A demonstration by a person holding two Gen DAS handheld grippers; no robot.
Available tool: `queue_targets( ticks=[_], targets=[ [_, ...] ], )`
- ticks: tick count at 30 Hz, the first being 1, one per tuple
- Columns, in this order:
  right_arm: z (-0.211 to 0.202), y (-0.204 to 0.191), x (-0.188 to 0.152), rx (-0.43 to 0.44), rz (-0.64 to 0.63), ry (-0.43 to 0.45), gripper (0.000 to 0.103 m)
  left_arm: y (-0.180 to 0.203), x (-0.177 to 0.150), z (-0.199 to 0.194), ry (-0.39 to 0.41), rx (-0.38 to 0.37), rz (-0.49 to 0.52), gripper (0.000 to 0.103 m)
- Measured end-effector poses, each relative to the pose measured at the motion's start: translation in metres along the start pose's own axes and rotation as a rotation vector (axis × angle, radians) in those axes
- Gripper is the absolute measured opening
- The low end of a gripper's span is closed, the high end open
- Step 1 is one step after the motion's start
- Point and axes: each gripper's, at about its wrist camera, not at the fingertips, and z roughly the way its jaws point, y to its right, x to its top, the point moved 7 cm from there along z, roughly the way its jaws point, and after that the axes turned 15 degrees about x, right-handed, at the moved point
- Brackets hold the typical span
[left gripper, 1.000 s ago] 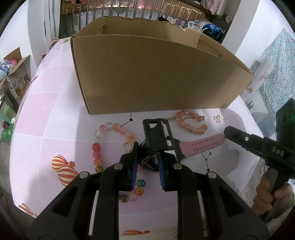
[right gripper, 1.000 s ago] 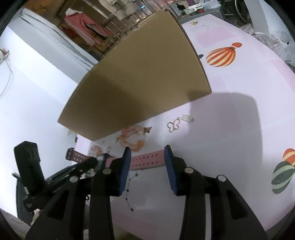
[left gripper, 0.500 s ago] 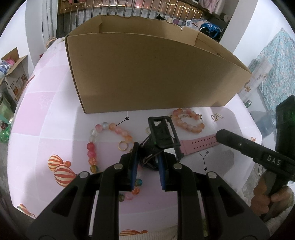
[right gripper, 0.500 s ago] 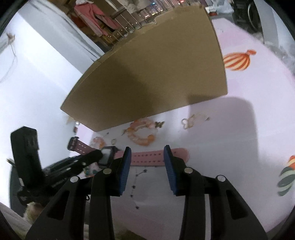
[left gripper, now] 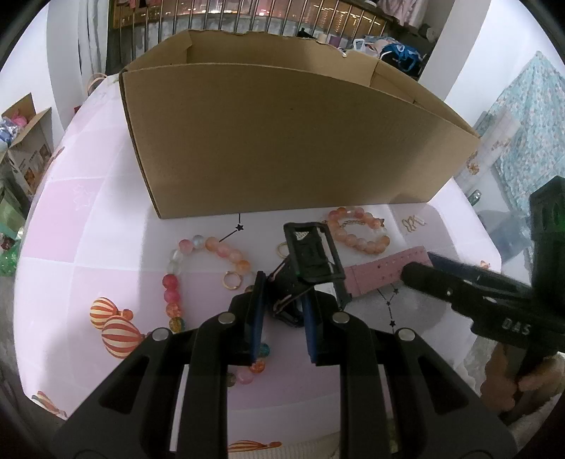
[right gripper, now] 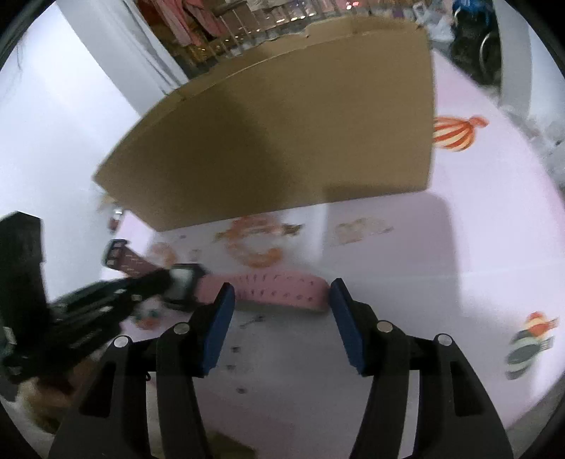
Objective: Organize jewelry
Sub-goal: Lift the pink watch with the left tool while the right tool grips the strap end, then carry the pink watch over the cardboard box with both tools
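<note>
Pink balloon-print tablecloth (left gripper: pixel 88 219), cardboard box (left gripper: pixel 282 141) at far side. Left gripper (left gripper: pixel 282 314) clenched on watch (left gripper: pixel 310 268) at black case, case raised off cloth. Pink strap (right gripper: pixel 279 291) trails right, long axis left-to-right, free end lying on cloth. Right gripper (right gripper: pixel 279 321) nearer strap; jaws just widened, unclenched, strap ahead of pads, untouched. Bead bracelets (left gripper: pixel 360 229) between watch and box.

Cluttered home room: balloon-print tablecloth (left gripper: pixel 88 219), hanging clothes (right gripper: pixel 197 21) behind railing (left gripper: pixel 247 17) (balcony-like), floral curtain (left gripper: pixel 529 116).
</note>
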Motion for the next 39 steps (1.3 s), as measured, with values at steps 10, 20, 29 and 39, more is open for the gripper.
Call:
queue_targets(
  ticks=[10,20,29,39],
  targets=[
    [-0.003,-0.003,0.003,0.058,0.068,0.055,0.053,-0.001,0.0,0.0,-0.001,-0.009,0.002,0.019],
    [-0.004,-0.018,0.002,0.141,0.061,0.094,0.023,-0.002,-0.001,0.0,-0.001,-0.023,0.002,0.018],
    [-0.007,-0.024,0.01,0.172,0.029,0.098,0.016,-0.012,0.0,-0.005,0.009,-0.022,-0.027,0.004],
    [-0.024,-0.035,0.017,0.185,-0.022,0.148,0.014,-0.014,0.011,-0.034,0.097,-0.013,-0.008,0.003]
  ],
)
